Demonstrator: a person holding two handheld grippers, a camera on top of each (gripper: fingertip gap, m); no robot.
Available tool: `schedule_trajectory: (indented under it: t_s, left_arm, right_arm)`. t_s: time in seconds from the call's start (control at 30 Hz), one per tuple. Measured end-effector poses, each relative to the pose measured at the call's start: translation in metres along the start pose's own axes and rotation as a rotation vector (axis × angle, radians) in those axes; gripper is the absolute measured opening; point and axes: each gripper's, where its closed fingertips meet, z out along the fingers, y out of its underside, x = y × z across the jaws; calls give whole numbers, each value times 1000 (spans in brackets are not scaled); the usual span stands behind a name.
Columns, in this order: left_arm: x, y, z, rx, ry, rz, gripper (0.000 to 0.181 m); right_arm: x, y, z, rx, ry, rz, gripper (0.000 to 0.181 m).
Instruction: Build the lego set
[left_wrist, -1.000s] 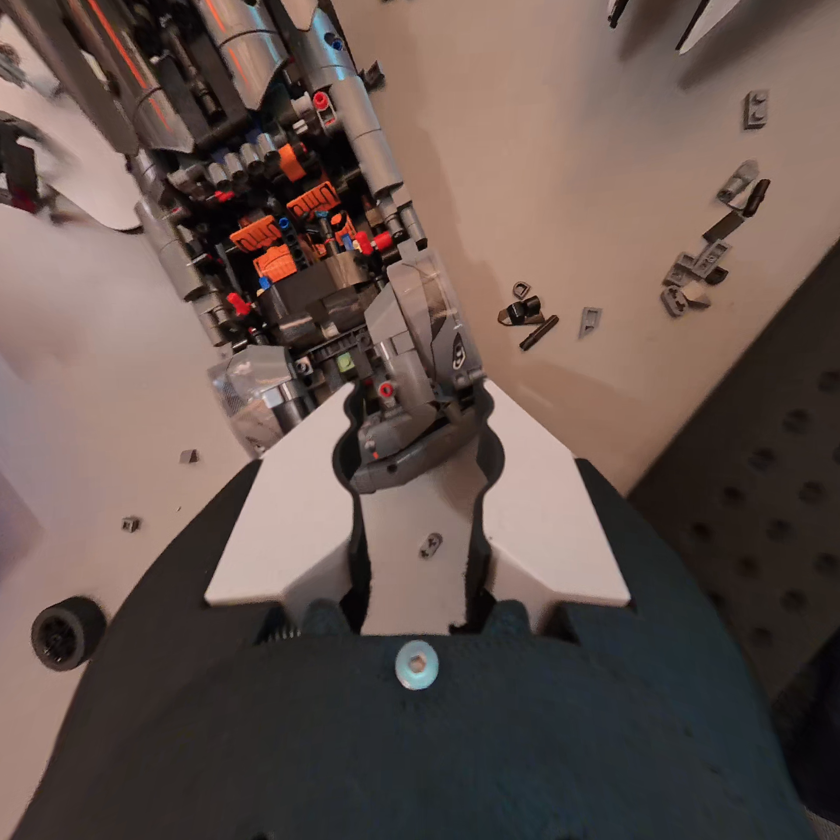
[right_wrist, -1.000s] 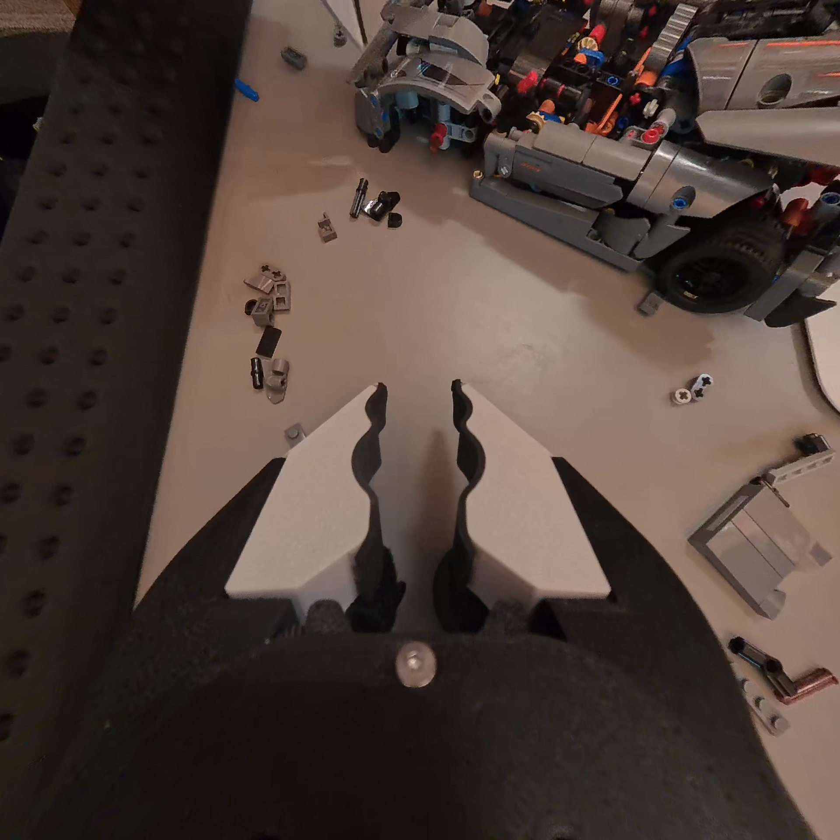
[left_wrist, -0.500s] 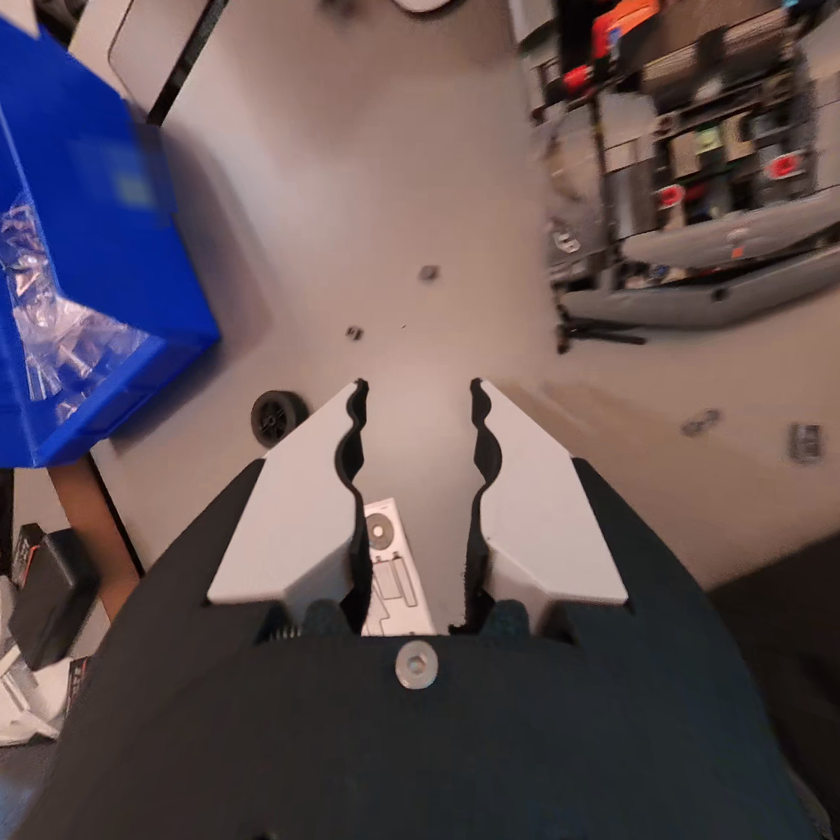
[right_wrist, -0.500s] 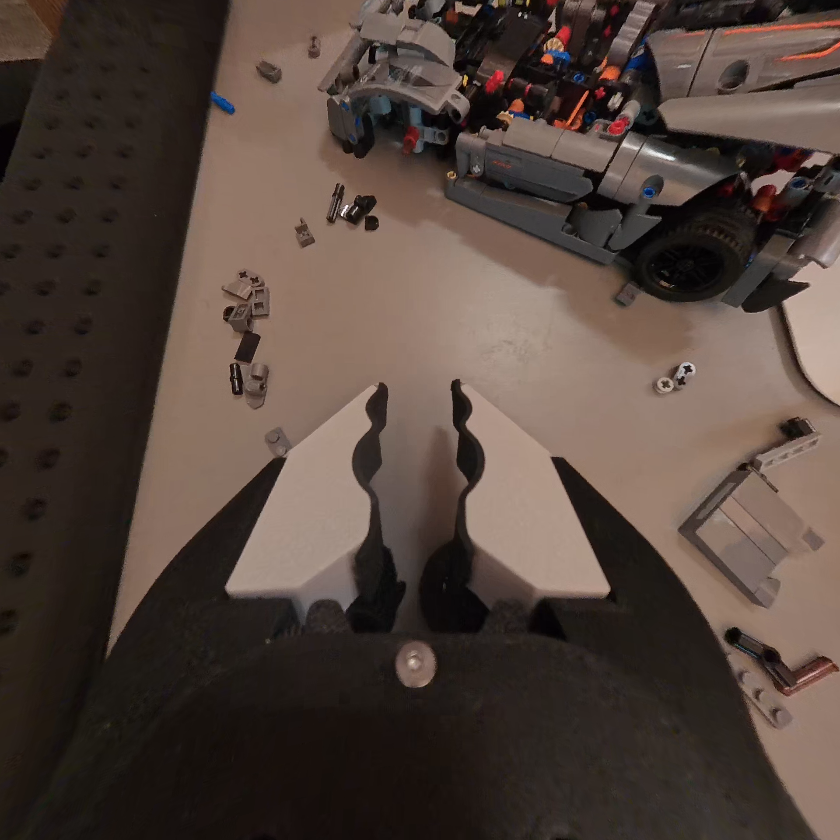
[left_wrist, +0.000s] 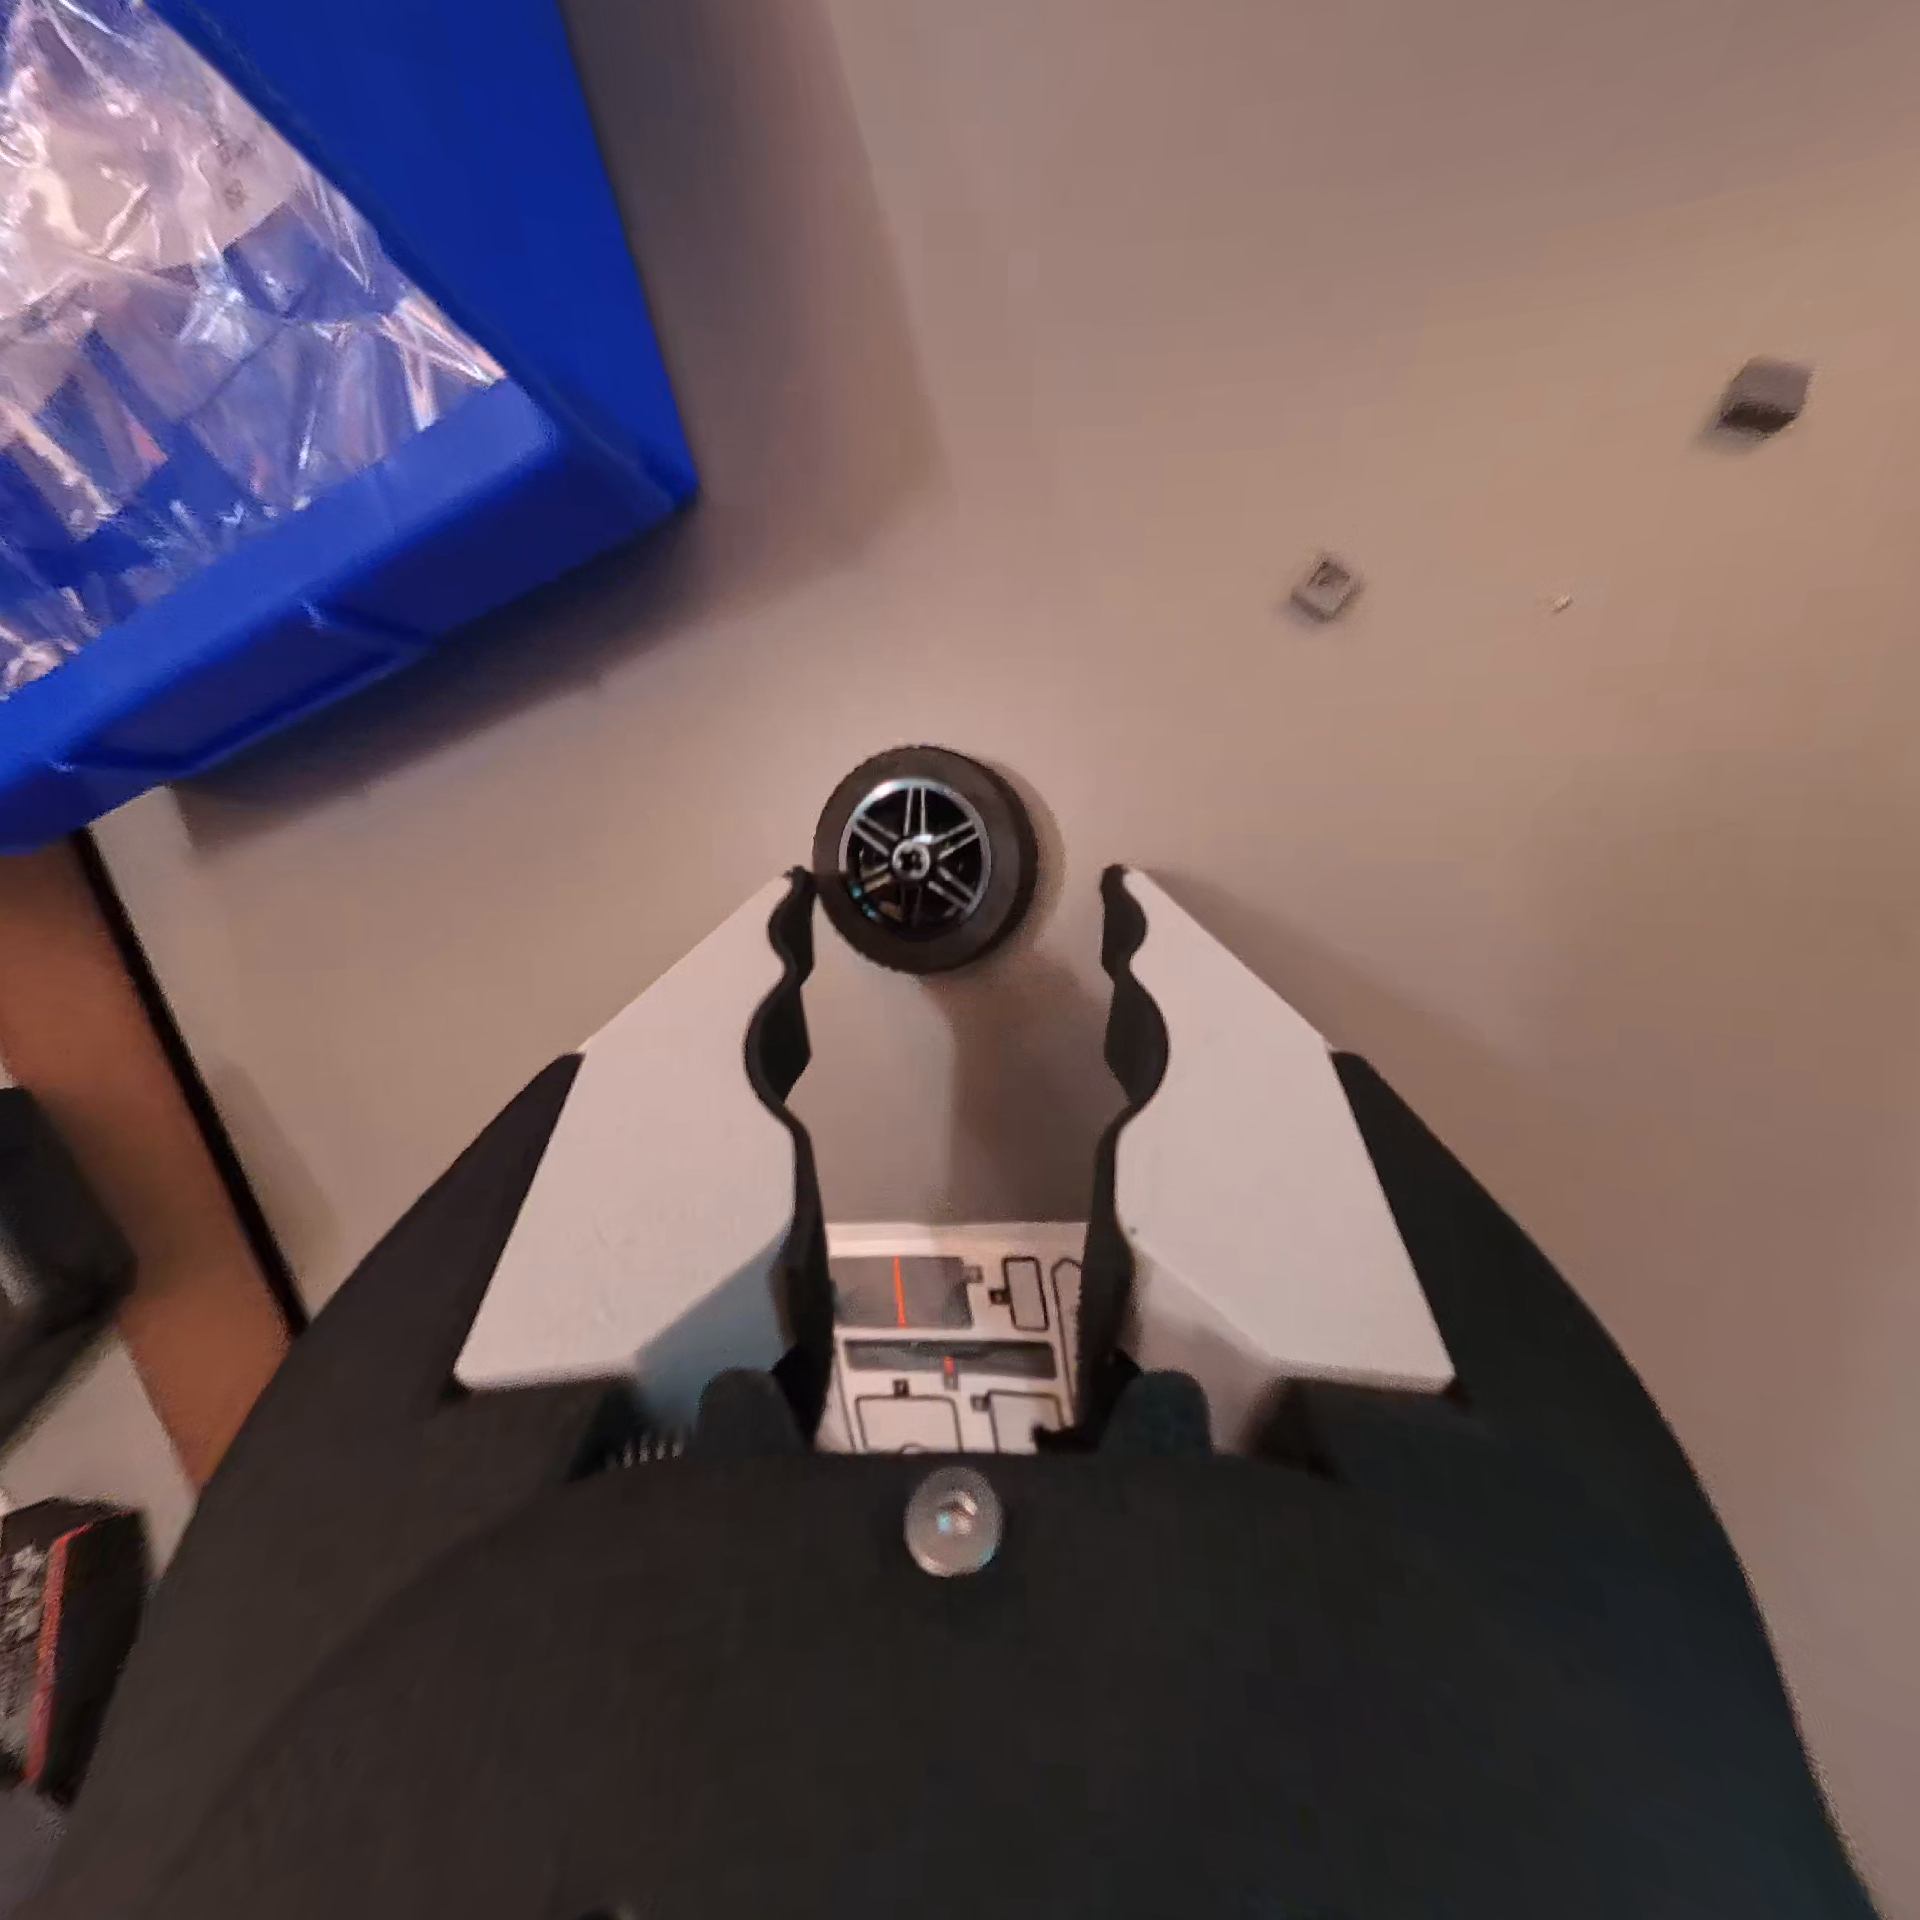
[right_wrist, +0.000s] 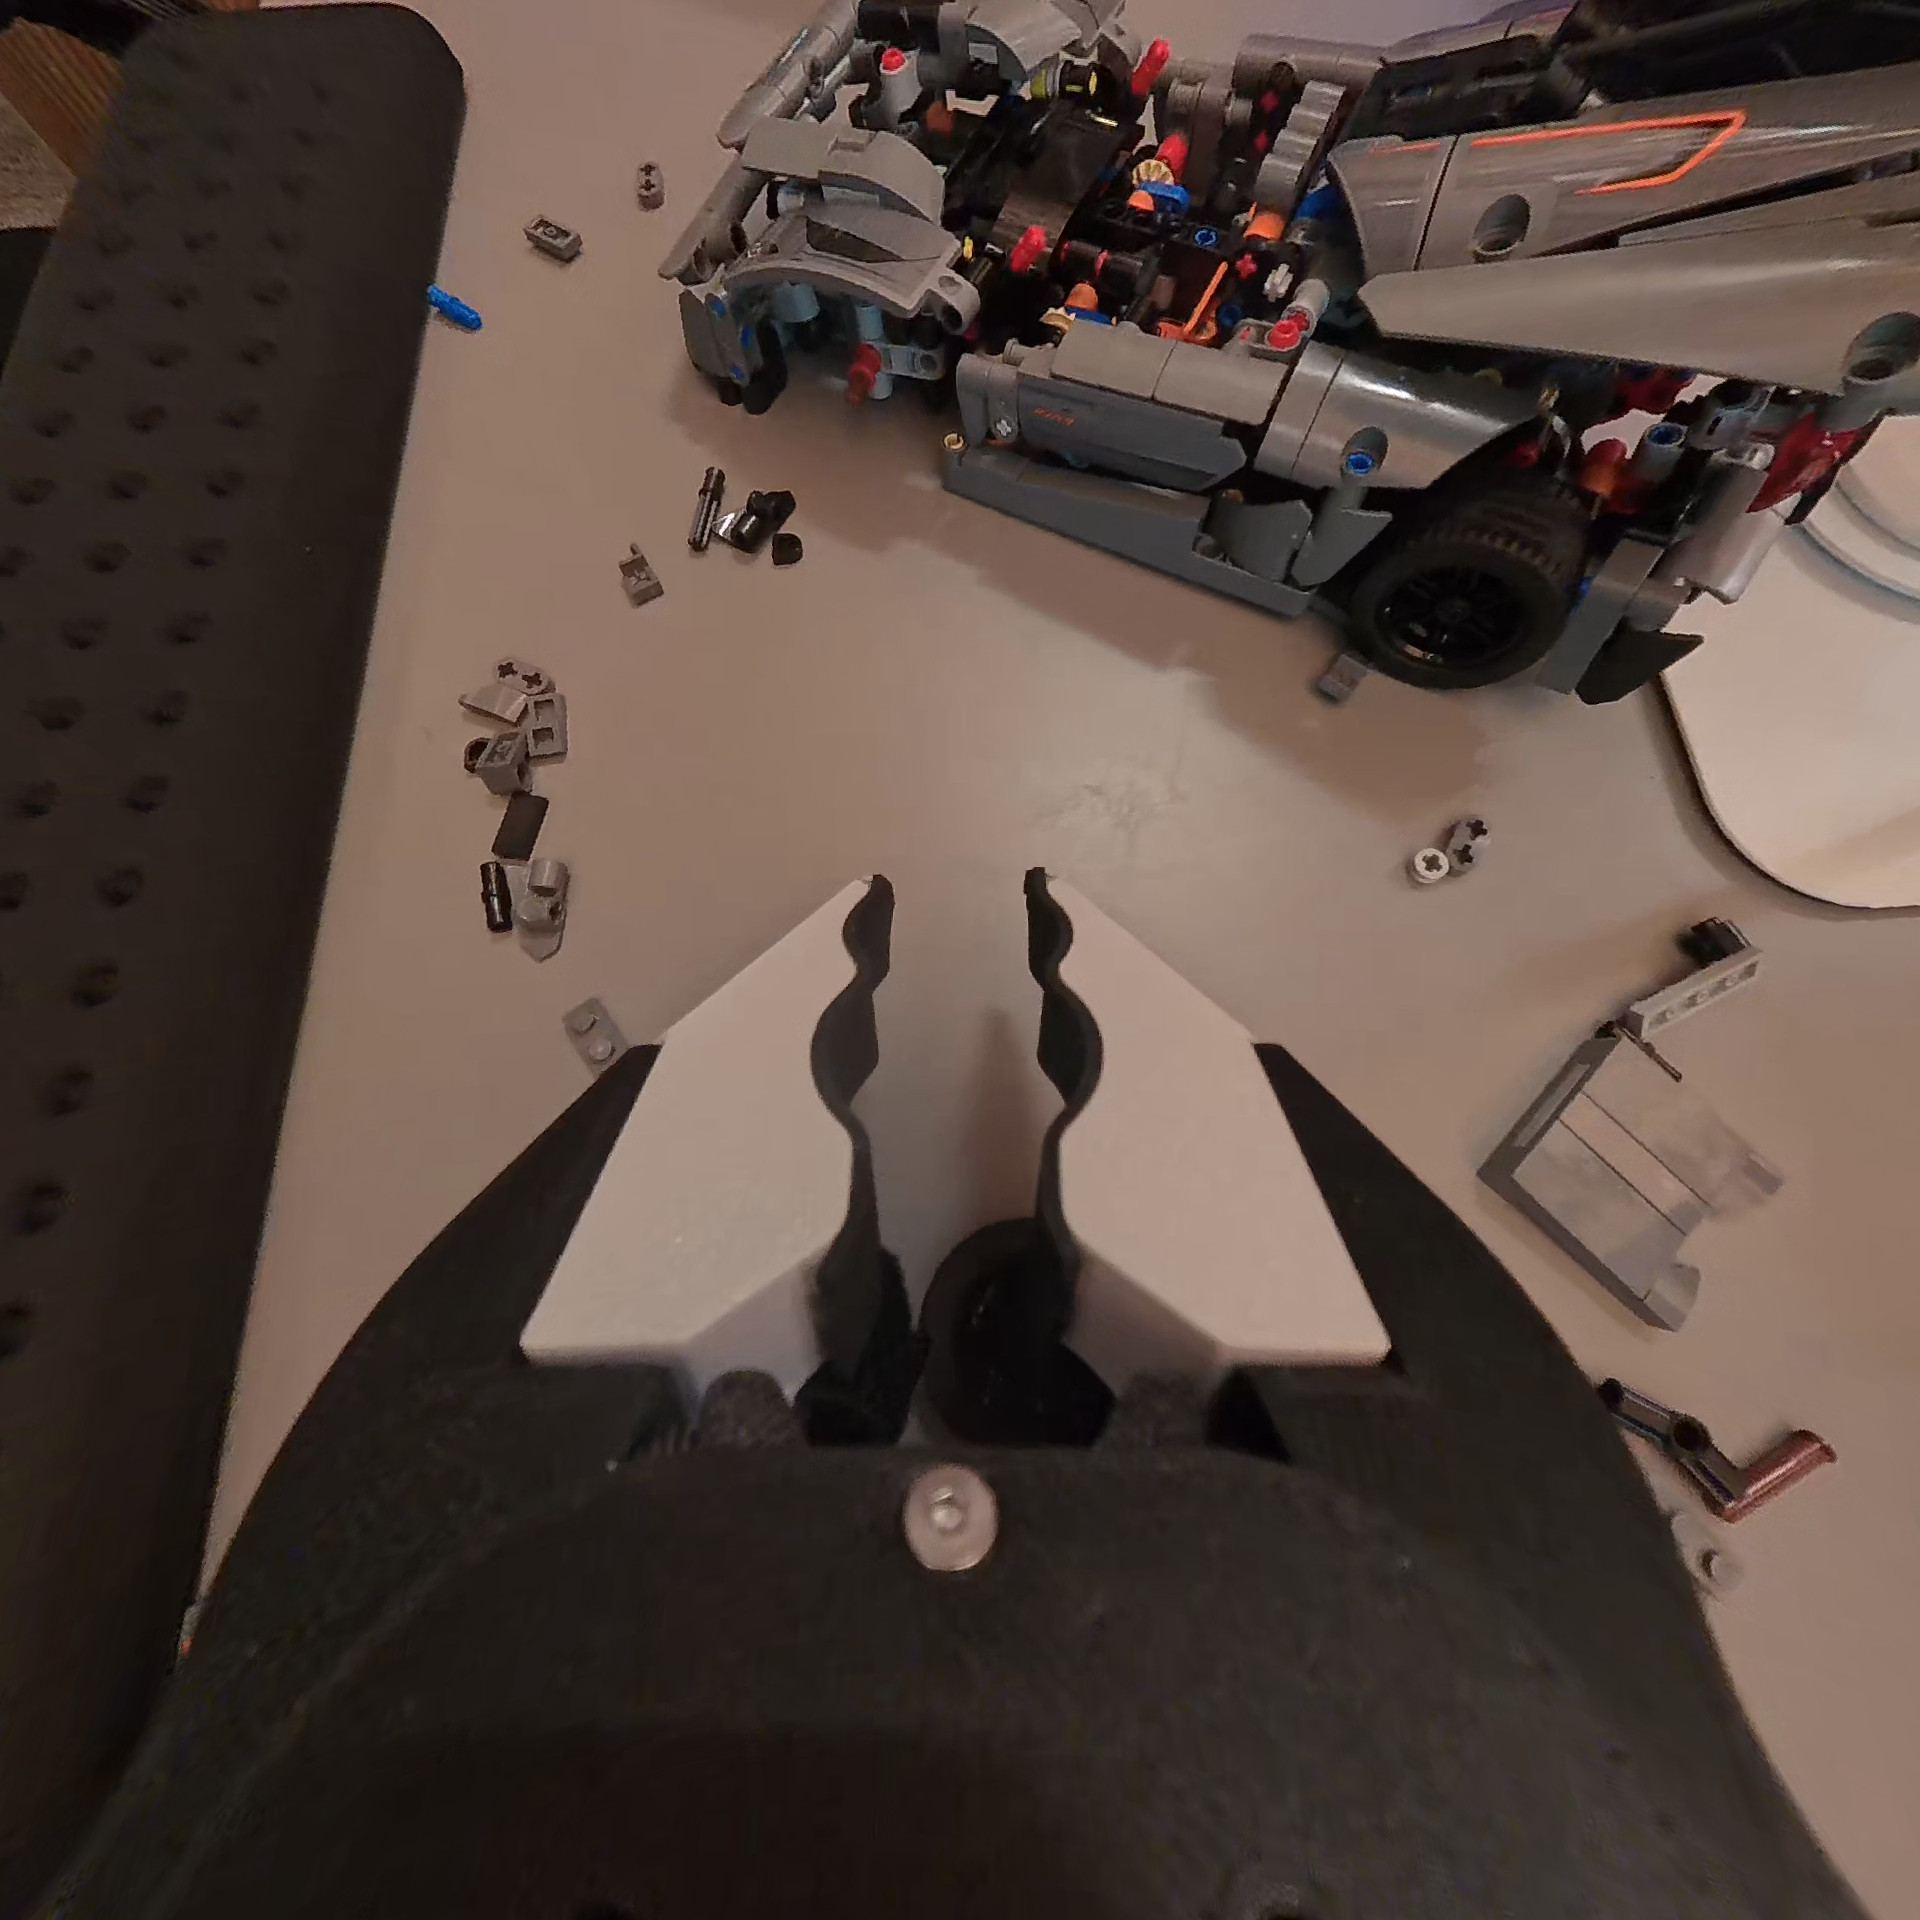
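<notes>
Lego wheel (left_wrist: 925, 871) lies flat on the table (left_wrist: 1351, 312), near the blue bin (left_wrist: 499, 343). Left gripper (left_wrist: 951, 883) is wide open and empty, its left finger (left_wrist: 665, 1101) just beside the wheel. It should slide right to center, then squeeze gently. Right gripper (right_wrist: 956, 883) hangs open, empty, near the car (right_wrist: 1299, 343).

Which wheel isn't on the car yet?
The loose black wheel with silver spokes, lying flat on the table just beyond the open left gripper. The other wheel is already mounted on the car.

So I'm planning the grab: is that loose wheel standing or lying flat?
Lying flat: the wheel shows its spoked face upward on the table, just ahead of the open left claw.
</notes>
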Motion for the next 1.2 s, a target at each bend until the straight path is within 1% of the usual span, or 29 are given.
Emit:
schedule_trajectory:
  t_s: [0.03,0.1,0.2,0.23,0.43,0.63,0.7,0.8,0.9,1.0,1.03,1.1,1.2]
  left_arm:
    - [1,-1,2,5,21,-20,47]
    - [-3,-2,3,6,-14,-3,37]
    - [-3,-1,3,-14,-44,42,33]
    - [-1,-2,3,-7,-41,54,28]
    - [1,-2,1,15,-39,41,26]
    - [5,-4,-4,43,49,-15,25]
    - [7,-5,-10,65,84,-46,25]
    - [19,-14,-29,143,149,-61,24]
    - [60,-38,-68,289,309,-31,24]
    - [122,-64,-115,451,490,101,24]
    - [143,-71,-128,493,512,180,24]
    - [183,-81,-148,549,491,376,22]
    - [232,-93,-164,570,373,623,22]
  right_arm:
    - [0,0,0,0,2,1,24]
    - [1,0,1,-3,4,0,24]
    - [1,-1,0,-4,6,-7,24]
    - [0,-2,0,-3,7,-10,24]
    - [-3,-7,-3,3,15,-33,24]
    - [-6,-9,-3,1,17,-47,24]
    - [-5,-10,-4,3,28,-56,24]
    - [-6,-16,-6,20,38,-63,25]
    - [-9,-28,-9,51,51,-75,26]
    - [-22,-55,-12,123,33,-78,29]
    - [-29,-65,-12,150,8,-74,31]
    - [-42,-85,-10,200,-33,-52,32]
    - [-62,-114,-5,269,-108,-8,37]
